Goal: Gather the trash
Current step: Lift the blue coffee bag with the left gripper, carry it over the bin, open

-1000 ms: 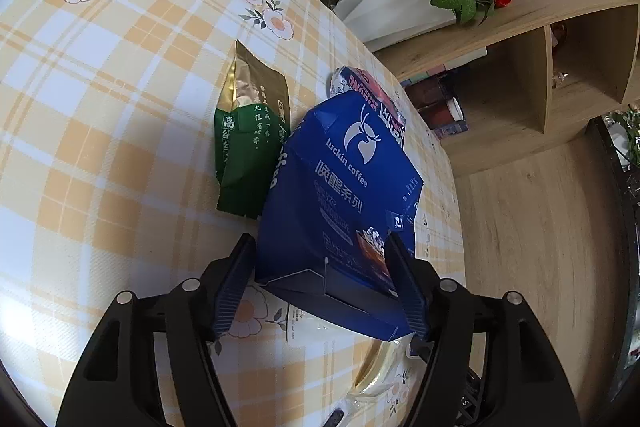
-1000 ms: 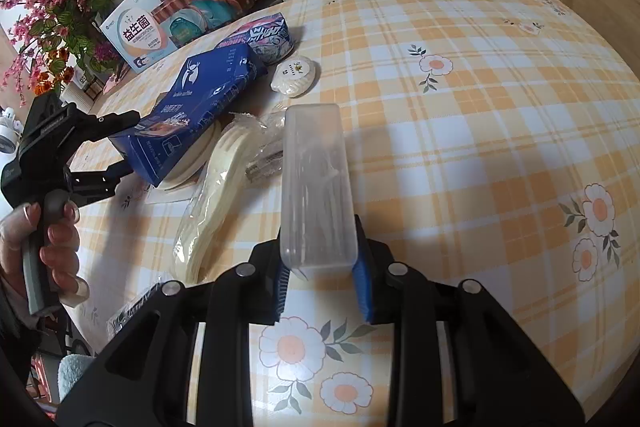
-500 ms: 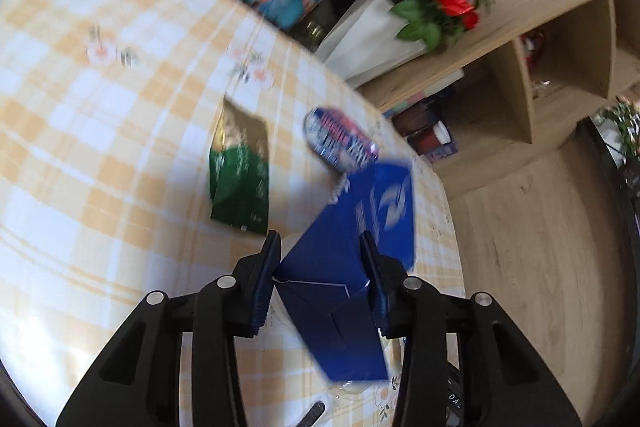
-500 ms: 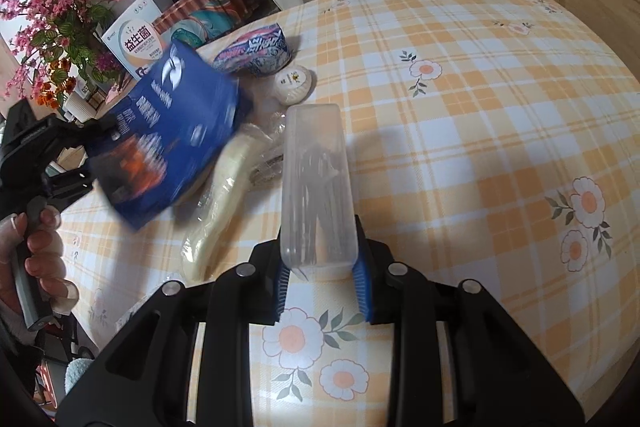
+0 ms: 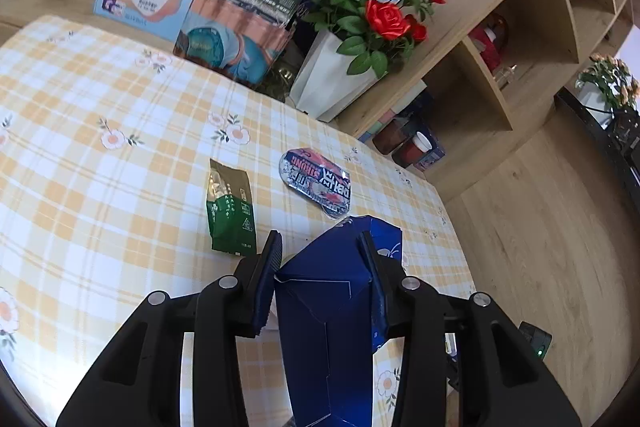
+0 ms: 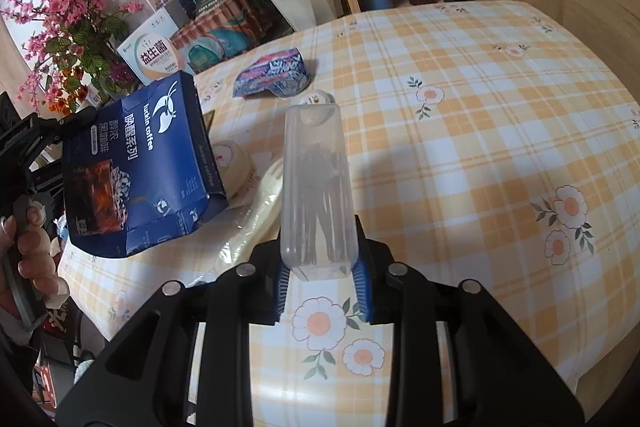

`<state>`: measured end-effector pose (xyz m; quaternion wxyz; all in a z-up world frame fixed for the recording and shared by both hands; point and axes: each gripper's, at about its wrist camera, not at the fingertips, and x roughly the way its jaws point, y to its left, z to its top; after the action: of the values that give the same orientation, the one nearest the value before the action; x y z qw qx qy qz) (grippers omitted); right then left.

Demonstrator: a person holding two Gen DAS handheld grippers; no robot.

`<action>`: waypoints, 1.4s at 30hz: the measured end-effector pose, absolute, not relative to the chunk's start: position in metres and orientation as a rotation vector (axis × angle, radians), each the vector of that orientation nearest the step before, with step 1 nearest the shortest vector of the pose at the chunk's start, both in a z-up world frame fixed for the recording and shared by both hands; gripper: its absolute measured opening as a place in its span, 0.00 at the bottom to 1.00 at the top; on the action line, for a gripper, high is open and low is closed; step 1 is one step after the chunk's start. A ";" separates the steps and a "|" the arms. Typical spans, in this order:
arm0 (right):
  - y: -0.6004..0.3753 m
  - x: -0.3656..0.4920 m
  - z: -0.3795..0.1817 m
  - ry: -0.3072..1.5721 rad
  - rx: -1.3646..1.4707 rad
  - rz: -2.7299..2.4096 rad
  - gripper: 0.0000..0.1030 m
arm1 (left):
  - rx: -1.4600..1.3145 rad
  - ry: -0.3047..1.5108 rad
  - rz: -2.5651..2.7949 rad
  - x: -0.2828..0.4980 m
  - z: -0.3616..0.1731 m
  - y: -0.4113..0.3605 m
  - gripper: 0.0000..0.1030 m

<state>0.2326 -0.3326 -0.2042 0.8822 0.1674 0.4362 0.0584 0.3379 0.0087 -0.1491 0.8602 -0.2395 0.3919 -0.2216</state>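
Coffee box [image 5: 340,323] hangs clear above the desk's [image 5: 100,187] near edge, squeezed in the left tool [image 5: 320,275], long axis running down; right tool [image 6: 320,291] pinches the clear case [image 6: 316,195].

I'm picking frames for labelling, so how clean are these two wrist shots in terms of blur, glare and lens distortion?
Left wrist view: sharp near the blue coffee box in the left tool; the boxes at the far table edge look slightly soft, and the shelf bows from the fisheye. Right wrist view: sharp, the clear plastic case in the right tool shows no strong glare; the tablecloth bulges, and the corners are black.
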 end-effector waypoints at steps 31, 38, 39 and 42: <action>-0.314 0.115 -0.103 0.749 0.312 0.180 0.29 | -0.220 0.751 -0.517 0.150 -0.061 0.011 0.37; -0.316 0.087 -0.090 0.722 0.314 0.176 0.29 | -0.176 0.745 -0.523 0.101 -0.069 0.005 0.37; -0.316 0.084 -0.089 0.719 0.314 0.177 0.29 | -0.176 0.748 -0.521 0.095 -0.071 0.006 0.37; -0.316 0.075 -0.084 0.708 0.311 0.178 0.29 | -0.169 0.762 -0.526 0.080 -0.080 0.005 0.37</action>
<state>0.0745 -0.3157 -0.0842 0.9223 0.1514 0.3448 0.0865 0.0797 0.0050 -0.0798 0.8913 -0.0816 0.3671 -0.2534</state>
